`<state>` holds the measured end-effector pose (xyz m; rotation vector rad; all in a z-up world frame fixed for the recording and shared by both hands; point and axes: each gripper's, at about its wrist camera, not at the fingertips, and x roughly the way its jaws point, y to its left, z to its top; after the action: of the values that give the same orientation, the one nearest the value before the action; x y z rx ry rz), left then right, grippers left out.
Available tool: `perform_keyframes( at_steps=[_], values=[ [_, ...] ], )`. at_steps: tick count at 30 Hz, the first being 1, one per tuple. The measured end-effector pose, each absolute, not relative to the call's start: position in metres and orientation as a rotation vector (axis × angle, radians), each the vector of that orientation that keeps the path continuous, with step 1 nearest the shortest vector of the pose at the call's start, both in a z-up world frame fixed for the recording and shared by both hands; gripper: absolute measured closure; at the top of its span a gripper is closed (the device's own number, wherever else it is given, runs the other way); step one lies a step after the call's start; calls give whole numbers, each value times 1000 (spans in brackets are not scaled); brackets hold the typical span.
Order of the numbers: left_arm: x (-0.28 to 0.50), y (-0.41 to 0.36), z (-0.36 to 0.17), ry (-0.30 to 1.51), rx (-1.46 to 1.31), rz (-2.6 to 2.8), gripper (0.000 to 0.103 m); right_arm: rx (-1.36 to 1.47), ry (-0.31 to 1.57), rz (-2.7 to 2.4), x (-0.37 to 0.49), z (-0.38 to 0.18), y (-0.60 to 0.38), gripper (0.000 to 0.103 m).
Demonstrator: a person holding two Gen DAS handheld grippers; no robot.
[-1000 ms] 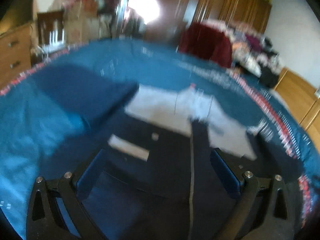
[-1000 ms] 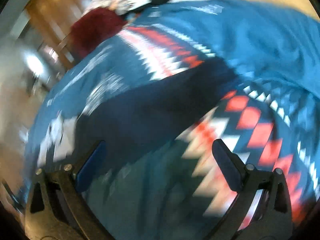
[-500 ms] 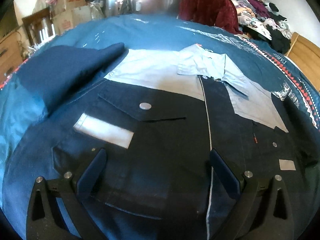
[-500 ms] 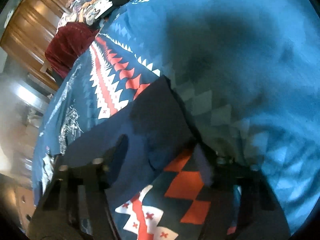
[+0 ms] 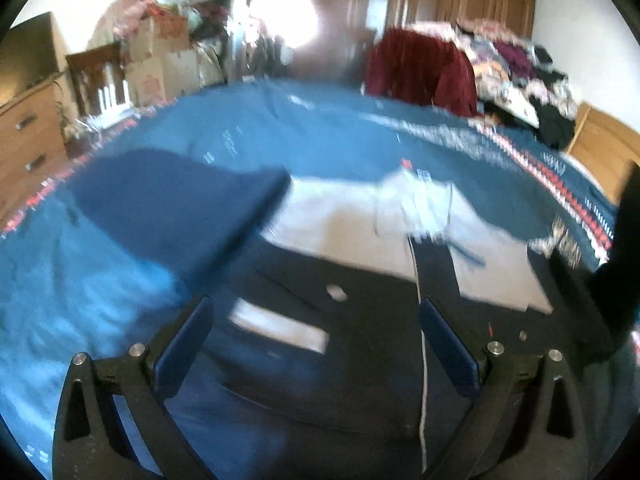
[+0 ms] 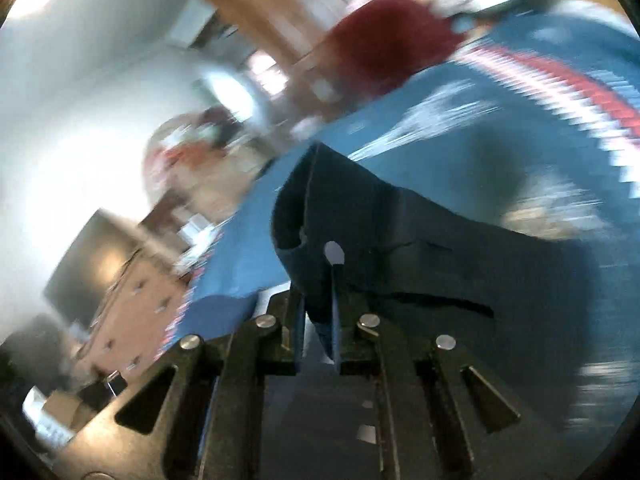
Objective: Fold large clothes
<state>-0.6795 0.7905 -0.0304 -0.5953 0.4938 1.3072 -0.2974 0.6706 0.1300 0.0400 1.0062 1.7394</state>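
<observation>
Lying spread on the blue patterned bedspread [image 5: 328, 136], the dark navy jacket [image 5: 360, 344] shows its pale grey yoke and collar. The left gripper [image 5: 316, 344] hovers over its chest with fingers [image 5: 182, 344] spread wide, gripping nothing. The right gripper [image 6: 318, 320] has its fingers nearly together, pinching a raised fold of the jacket's cuff near a metal snap [image 6: 334, 251]. A cardboard box [image 5: 160, 60] beyond the bed holds blurred clutter.

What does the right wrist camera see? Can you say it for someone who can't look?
The right hand-held gripper is shut on a dark navy sleeve cuff with a silver button, lifting it above a blue patterned bedspread. The blurred room behind shows a dark red garment.
</observation>
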Motion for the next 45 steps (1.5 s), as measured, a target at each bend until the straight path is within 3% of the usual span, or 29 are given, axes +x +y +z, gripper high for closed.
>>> perform_keyframes(
  at_steps=[4,9,10,12,14,18,22,25,29,35,38,41,42,45],
  values=[
    [-722,794,-2,469,-565,1378,0,-27,1079,1873,-408,110,735,90],
    [-759,798,1,473,-594,1406,0,-235,1087,1909,-486,84,751,77],
    [-763,800,-3,480,-606,1397,0,-225,1063,1918,-482,87,741,73],
    [-767,802,-11,493,-624,1372,0,-200,996,1911,-459,92,711,47],
    [-764,807,-22,512,-646,1333,0,-186,933,1850,-426,89,686,36],
    [-756,815,-42,545,-684,1271,0,-251,882,1557,-336,51,632,33],
    [-758,816,-59,530,-739,1273,0,-269,1034,1307,-255,-5,614,33],
    [-759,817,-66,527,-764,1289,0,-247,1189,1335,-242,-37,620,37],
    [-757,819,-70,541,-768,1306,0,-229,1266,1401,-244,-50,629,93],
    [-761,826,-86,569,-790,1325,0,-155,1361,1356,-199,-81,605,98],
    [-765,831,-96,580,-817,1334,0,-196,1294,1395,-208,-64,605,85],
    [-762,836,-98,564,-858,1303,1,-189,1245,1401,-206,-44,600,48],
    [-759,837,-97,557,-862,1274,1,-178,1216,1391,-205,-37,598,42],
    [-735,841,-93,572,-826,1195,1,-134,1166,1368,-197,-25,592,38]
  ],
)
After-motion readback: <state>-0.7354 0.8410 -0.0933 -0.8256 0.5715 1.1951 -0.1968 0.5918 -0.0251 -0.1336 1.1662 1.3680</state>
